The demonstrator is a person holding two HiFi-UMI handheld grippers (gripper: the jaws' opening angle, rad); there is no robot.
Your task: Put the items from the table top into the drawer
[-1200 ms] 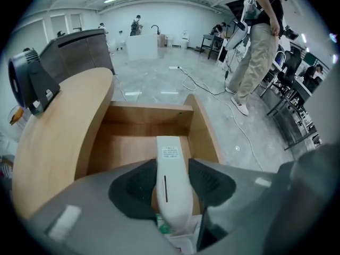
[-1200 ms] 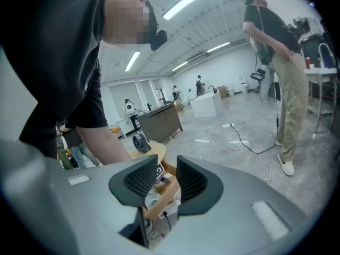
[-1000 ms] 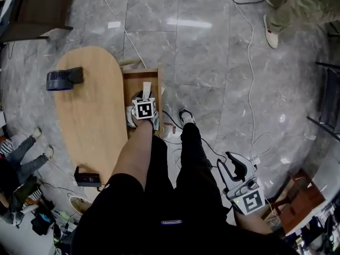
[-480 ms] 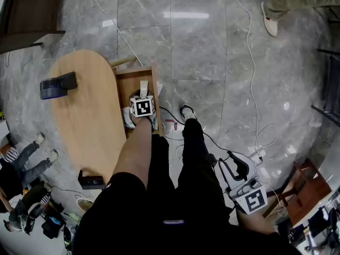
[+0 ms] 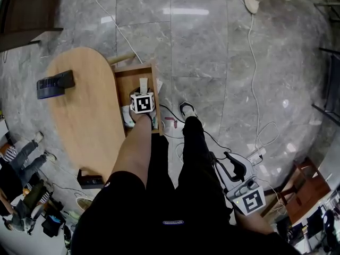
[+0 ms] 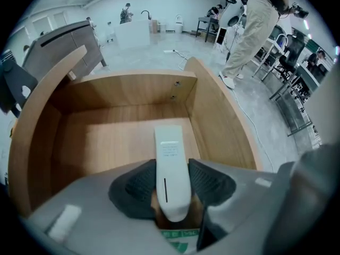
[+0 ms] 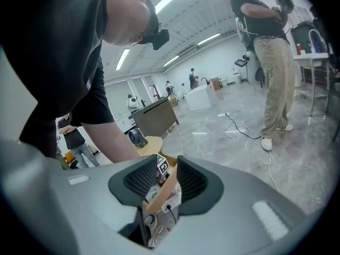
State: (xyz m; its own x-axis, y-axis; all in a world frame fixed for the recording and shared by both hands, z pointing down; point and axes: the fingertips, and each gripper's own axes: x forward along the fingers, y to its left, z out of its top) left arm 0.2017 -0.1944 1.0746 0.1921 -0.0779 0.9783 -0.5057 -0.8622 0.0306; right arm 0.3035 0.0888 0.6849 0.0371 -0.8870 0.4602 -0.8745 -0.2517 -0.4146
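Observation:
An open wooden drawer [image 5: 127, 77] juts from the side of the oval wooden table [image 5: 85, 116]. My left gripper [image 5: 143, 95] points down into the drawer [image 6: 117, 137]. In the left gripper view it [image 6: 171, 184] is shut on a slim white remote-like device [image 6: 170, 169], whose end sticks out past the pads. A green-and-white packet [image 5: 127, 118] lies in the drawer's near end. On the table stand a dark fan-like unit [image 5: 53, 84] and a small black box [image 5: 89, 180]. My right gripper [image 5: 227, 161] hangs low by the person's right leg, open [image 7: 162, 180] and empty.
Cables [image 5: 254, 78] run over the grey tiled floor to a power strip [image 5: 257, 154]. Another person's shoe [image 5: 251, 3] shows at the top right. A dark cabinet [image 5: 26, 9] stands at the top left, wooden furniture [image 5: 297, 193] at the lower right. People sit left of the table.
My left gripper has sunk a little deeper into the drawer with the white device still held. The right gripper has stayed where it was.

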